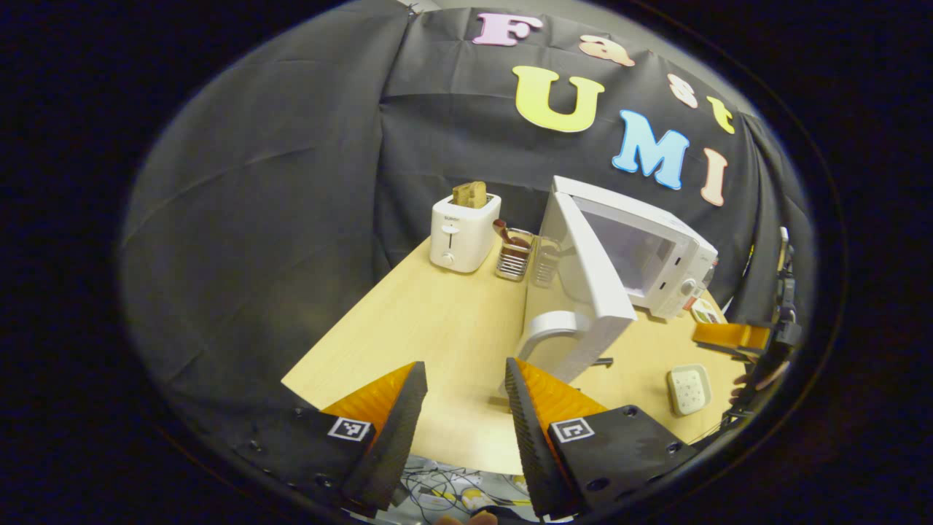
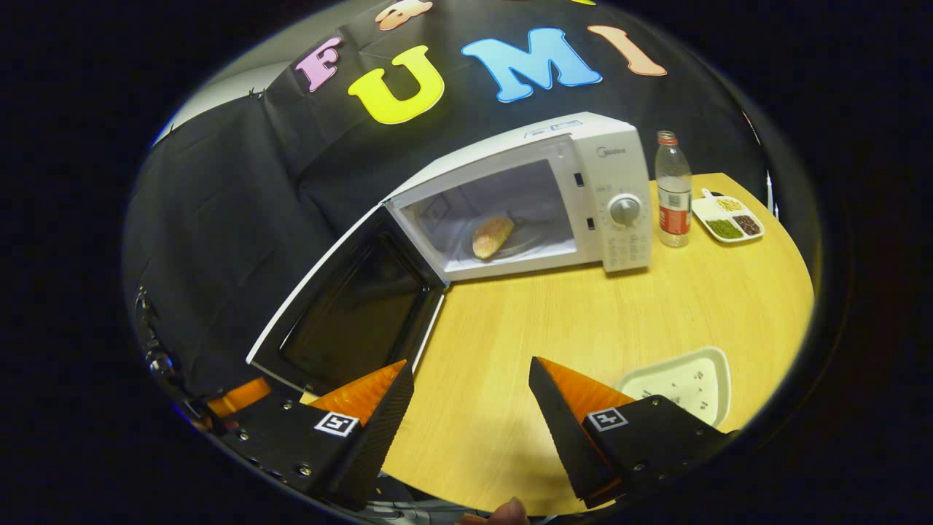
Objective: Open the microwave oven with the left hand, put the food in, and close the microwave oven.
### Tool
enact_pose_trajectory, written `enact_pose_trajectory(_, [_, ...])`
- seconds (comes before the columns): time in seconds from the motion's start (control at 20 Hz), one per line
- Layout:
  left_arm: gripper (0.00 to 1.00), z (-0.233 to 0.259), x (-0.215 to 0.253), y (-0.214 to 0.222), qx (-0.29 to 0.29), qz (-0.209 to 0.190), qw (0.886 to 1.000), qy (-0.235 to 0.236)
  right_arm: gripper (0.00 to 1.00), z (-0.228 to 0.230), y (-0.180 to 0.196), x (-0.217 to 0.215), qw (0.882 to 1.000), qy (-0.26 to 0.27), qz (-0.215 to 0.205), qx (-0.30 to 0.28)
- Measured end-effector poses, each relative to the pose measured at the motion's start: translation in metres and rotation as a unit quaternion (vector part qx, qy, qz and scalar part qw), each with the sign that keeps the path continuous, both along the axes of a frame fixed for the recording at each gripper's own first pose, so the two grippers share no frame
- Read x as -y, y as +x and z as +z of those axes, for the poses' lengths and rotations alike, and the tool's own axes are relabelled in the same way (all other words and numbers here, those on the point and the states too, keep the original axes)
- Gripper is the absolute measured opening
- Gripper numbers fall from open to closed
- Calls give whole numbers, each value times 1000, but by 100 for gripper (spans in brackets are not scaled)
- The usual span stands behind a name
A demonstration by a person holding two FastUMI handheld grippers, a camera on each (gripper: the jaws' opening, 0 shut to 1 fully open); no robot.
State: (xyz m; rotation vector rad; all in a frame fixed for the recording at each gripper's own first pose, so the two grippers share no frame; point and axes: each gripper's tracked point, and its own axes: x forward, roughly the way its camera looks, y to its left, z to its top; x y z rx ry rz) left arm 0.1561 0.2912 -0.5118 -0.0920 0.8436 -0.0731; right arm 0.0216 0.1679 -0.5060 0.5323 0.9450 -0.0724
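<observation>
Here we see the white microwave oven (image 2: 612, 197) standing at the back of the pale wooden table (image 2: 619, 313), against the black cloth wall, with its hinged white door (image 2: 350, 306) swung wide on its left side. In the right gripper view the dark inner pane of that door faces us, and the open cavity looks out over the table. Inside, on the glass turntable, lies the food, a golden-brown piece of bread (image 2: 492, 235); its long axis runs slantwise, one end toward the cavity's front left, the other toward the back right.

Our right gripper (image 2: 470, 397) hovers above the table in front of the oven, its jaws spread wide and holding nothing. Just beside its right finger lies a white tray with small dark specks (image 2: 681, 383). To the right of the oven stands a clear plastic bottle with a red label (image 2: 673, 191), and beyond it a white divided dish of green and brown bits (image 2: 727, 217).

In the left gripper view, our left gripper (image 1: 466, 397) is likewise wide open and empty, close to the outer face of the door (image 1: 594, 292), whose curved white handle (image 1: 550, 328) sits just ahead of the right finger. Behind the door stand a white toaster with toast in its slot (image 1: 463, 232) and a metal wire holder (image 1: 515, 255). The other gripper (image 1: 732, 335) shows far right.
</observation>
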Motion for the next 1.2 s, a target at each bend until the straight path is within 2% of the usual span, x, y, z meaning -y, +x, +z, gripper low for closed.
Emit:
enact_pose_trajectory(0.05, [70,-4,2,6,0,-10,1000,-3,98,9,-19,1,1000,1,0,-3])
enact_pose_trajectory(0.1, [75,-8,3,14,3,-19,1000,3,98,19,-33,6,1000,-4,-2,0])
enact_pose_trajectory(0.2, [75,-17,8,27,-2,-36,999,14,98,36,-59,19,1000,-11,-18,4])
enact_pose_trajectory(0.3, [75,-20,13,36,-4,-47,998,39,98,46,-79,26,999,7,-34,3])
enact_pose_trajectory(0.4, [80,-15,20,43,9,-58,996,60,98,56,-91,33,998,32,-50,7])
enact_pose_trajectory(0.55, [69,-15,51,43,8,-83,993,78,98,81,-104,46,995,76,-67,15])
enact_pose_trajectory(0.65, [71,-13,77,41,1,-95,991,92,98,117,-110,57,990,109,-73,46])
enact_pose_trajectory(0.75, [73,-5,107,39,4,-109,988,110,98,139,-125,75,991,100,-55,71])
enact_pose_trajectory(0.8, [70,0,123,41,10,-117,986,122,98,145,-136,84,992,96,-44,73])
enact_pose_trajectory(0.9, [70,4,152,46,20,-127,982,139,98,160,-150,102,991,92,-34,87])
enact_pose_trajectory(1.0, [70,-4,185,45,13,-138,982,130,98,160,-163,127,993,71,-43,82])
enact_pose_trajectory(1.15, [70,-16,230,58,18,-173,978,113,98,163,-171,154,992,50,-79,87])
enact_pose_trajectory(1.2, [75,-22,243,62,17,-186,977,108,98,155,-175,160,992,49,-94,75])
